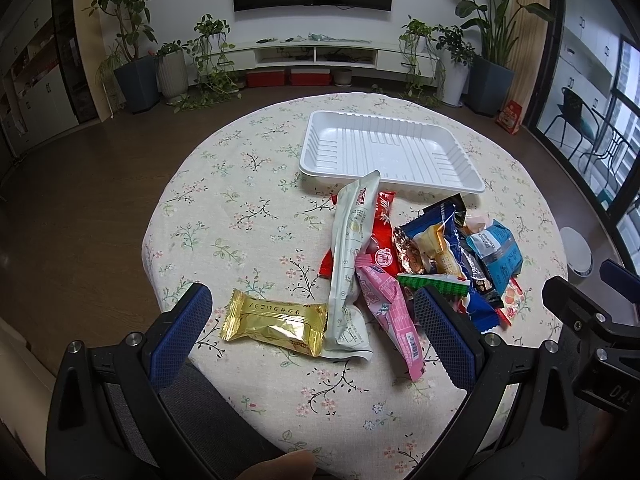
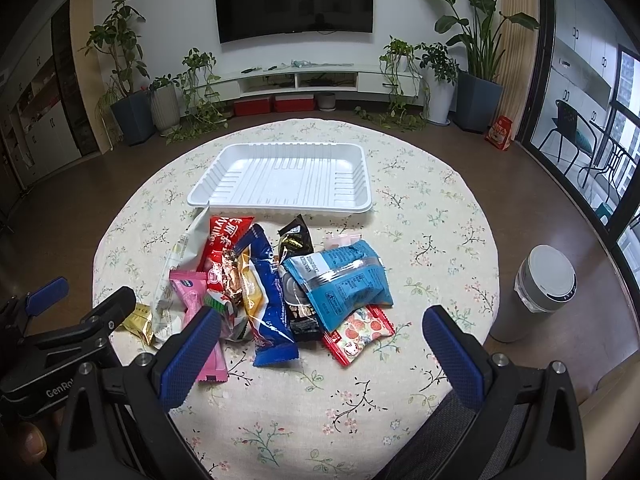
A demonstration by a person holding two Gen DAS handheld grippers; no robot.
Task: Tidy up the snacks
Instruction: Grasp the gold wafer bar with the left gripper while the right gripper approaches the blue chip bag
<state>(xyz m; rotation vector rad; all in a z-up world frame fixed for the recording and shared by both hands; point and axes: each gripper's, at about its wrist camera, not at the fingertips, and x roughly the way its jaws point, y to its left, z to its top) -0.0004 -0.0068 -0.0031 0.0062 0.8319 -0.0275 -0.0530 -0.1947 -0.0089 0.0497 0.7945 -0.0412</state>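
A pile of snack packets lies on the round floral table [image 1: 240,216]. A gold packet [image 1: 274,322], a long pale green packet [image 1: 352,264] and a pink packet [image 1: 390,312] lie between the fingers of my open left gripper [image 1: 316,320], which hovers near the table's front edge. In the right wrist view my open right gripper [image 2: 320,340] hangs over a dark blue packet [image 2: 270,300], a light blue pouch [image 2: 344,280] and a strawberry packet [image 2: 358,334]. An empty white tray [image 1: 390,152] [image 2: 284,180] sits behind the pile.
A grey bin [image 2: 540,288] stands on the floor right of the table. The left gripper's body [image 2: 80,332] shows at the left of the right wrist view. Potted plants, a TV and a low cabinet line the far wall.
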